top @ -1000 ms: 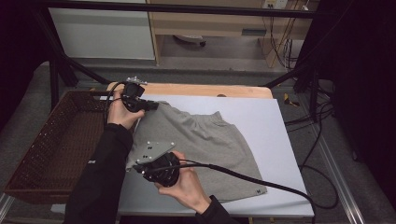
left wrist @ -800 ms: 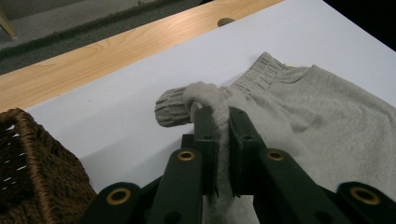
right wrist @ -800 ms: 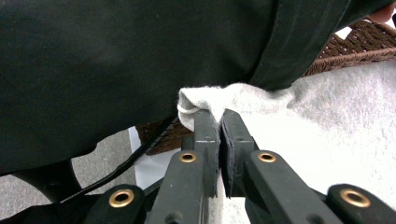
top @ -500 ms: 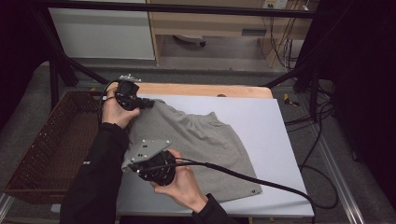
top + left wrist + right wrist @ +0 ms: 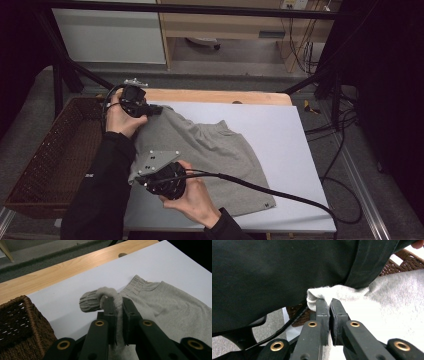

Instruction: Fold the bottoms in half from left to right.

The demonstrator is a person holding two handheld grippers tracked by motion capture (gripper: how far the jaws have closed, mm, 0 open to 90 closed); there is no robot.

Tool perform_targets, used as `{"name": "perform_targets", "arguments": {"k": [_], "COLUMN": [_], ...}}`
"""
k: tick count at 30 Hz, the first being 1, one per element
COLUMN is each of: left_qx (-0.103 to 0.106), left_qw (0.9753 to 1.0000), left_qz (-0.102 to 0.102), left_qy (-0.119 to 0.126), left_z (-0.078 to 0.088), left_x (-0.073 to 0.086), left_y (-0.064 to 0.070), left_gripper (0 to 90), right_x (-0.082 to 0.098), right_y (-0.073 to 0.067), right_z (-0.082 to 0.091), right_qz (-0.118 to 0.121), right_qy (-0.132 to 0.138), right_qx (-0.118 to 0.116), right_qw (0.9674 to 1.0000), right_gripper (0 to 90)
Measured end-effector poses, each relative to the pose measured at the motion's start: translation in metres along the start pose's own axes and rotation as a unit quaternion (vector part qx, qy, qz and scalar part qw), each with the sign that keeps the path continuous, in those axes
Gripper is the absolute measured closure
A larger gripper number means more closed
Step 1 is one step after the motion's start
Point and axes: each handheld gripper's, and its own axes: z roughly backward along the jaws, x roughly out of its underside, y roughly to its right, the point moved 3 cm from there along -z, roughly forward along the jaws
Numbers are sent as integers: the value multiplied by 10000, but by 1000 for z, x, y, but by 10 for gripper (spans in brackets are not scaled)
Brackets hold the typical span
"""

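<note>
The grey sweater (image 5: 210,160) lies flat on the white table (image 5: 295,150), its long axis running from the basket (image 5: 55,155) side out toward the table's far right. I have both on its basket-side edge: my left hand-held gripper (image 5: 117,305) is clamped on the ribbed corner farther up that edge, my right hand-held gripper (image 5: 329,305) pinches the nearer corner. The rest trails away from the basket
</note>
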Motion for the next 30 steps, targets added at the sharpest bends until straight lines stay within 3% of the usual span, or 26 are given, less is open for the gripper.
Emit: {"name": "perform_targets", "arguments": {"k": [12,30], "left_qx": [-21,147], "left_qw": [9999,9998], "left_qz": [83,-59], "left_qy": [-116,-142], "left_z": [-24,-70], "left_x": [2,2], "left_y": [14,44], "left_gripper": [836,836], "right_x": [22,71], "right_y": [10,28], "right_z": [12,41], "right_qz": [-230,-633], "right_qy": [-2,-59], "right_qx": [92,354], "right_qw": [9997,9973], "right_gripper": [870,869]}}
